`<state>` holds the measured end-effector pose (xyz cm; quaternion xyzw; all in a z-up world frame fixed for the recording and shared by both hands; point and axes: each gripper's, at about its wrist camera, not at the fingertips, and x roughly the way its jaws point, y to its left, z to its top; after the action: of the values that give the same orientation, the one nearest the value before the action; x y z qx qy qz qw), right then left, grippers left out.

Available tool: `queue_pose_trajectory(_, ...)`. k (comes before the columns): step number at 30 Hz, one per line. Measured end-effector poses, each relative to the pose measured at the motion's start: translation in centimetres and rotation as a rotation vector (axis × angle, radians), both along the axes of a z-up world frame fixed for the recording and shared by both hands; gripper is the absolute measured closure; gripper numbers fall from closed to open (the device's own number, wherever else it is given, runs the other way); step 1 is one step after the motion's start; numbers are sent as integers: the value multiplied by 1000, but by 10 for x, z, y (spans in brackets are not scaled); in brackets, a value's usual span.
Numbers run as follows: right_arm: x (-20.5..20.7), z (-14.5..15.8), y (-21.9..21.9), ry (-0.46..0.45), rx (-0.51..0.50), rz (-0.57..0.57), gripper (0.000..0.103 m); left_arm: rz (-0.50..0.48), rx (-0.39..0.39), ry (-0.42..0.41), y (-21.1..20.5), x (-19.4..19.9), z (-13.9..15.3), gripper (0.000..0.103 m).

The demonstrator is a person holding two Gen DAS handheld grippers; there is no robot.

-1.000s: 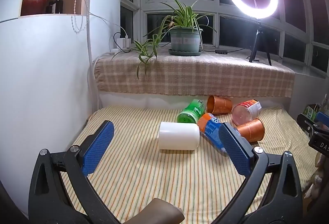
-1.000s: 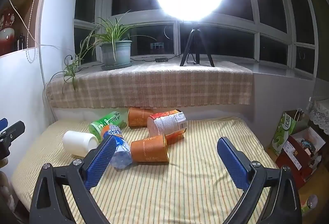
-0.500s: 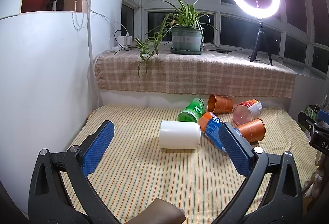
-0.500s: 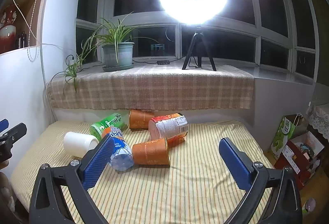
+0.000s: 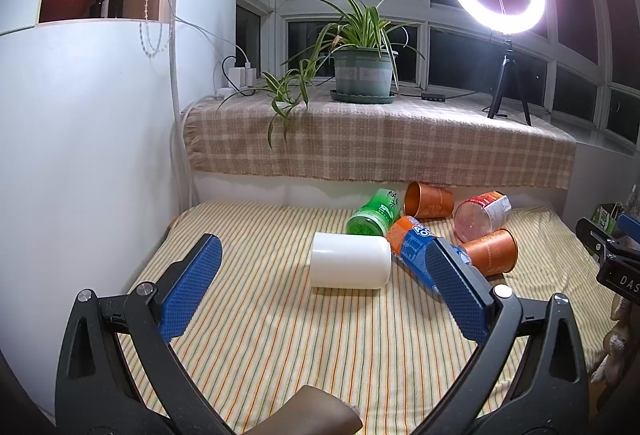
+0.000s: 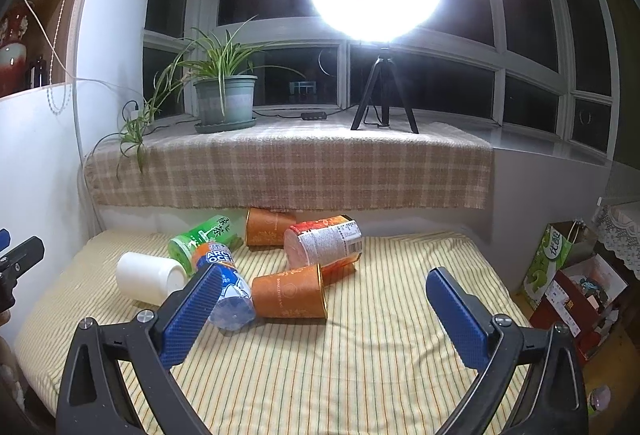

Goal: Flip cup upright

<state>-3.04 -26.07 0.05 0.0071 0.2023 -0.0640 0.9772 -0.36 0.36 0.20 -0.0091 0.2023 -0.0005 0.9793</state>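
Observation:
Several cups lie on their sides on a striped cloth. A white cup (image 5: 350,265) lies straight ahead of my open left gripper (image 5: 324,291), a short way beyond its blue pads; it also shows in the right wrist view (image 6: 149,278). An orange cup (image 6: 289,295) lies ahead of my open right gripper (image 6: 320,319), close to its left pad; in the left wrist view it (image 5: 491,250) sits at right. A blue-and-orange cup (image 6: 224,285), a green cup (image 6: 204,237), a red-and-white cup (image 6: 324,243) and another orange cup (image 6: 268,227) lie behind. Both grippers are empty.
A white wall (image 5: 80,155) borders the cloth on the left. A ledge with a checked cover (image 6: 288,171) carries a potted plant (image 6: 224,103) and a ring light on a tripod (image 6: 380,95). Bags and boxes (image 6: 568,275) stand on the floor at right.
Both grippers have drifted slightly towards the cups, which look a little nearer. The cups themselves have not moved, and both grippers stay open.

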Motion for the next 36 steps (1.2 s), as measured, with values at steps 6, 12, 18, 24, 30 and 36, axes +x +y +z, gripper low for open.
queue_pose_trajectory(6,0,-1,-1,-1,-4,-4,0,0,0,2,0,0,0,0)
queue_pose_trajectory(12,0,-1,-1,-1,-4,-4,0,1,-1,2,0,1,0,0)
queue_pose_trajectory(18,0,-1,-1,-1,-5,-4,0,1,-2,3,0,1,-1,0)
queue_pose_trajectory(24,0,-1,0,-1,-5,-5,0,2,-2,4,0,1,0,0)
queue_pose_trajectory(30,0,-1,0,0,-5,-4,0,1,-3,6,1,1,-1,0)
queue_pose_trajectory(36,2,-2,2,4,-9,1,0,3,-4,5,1,1,-1,0)
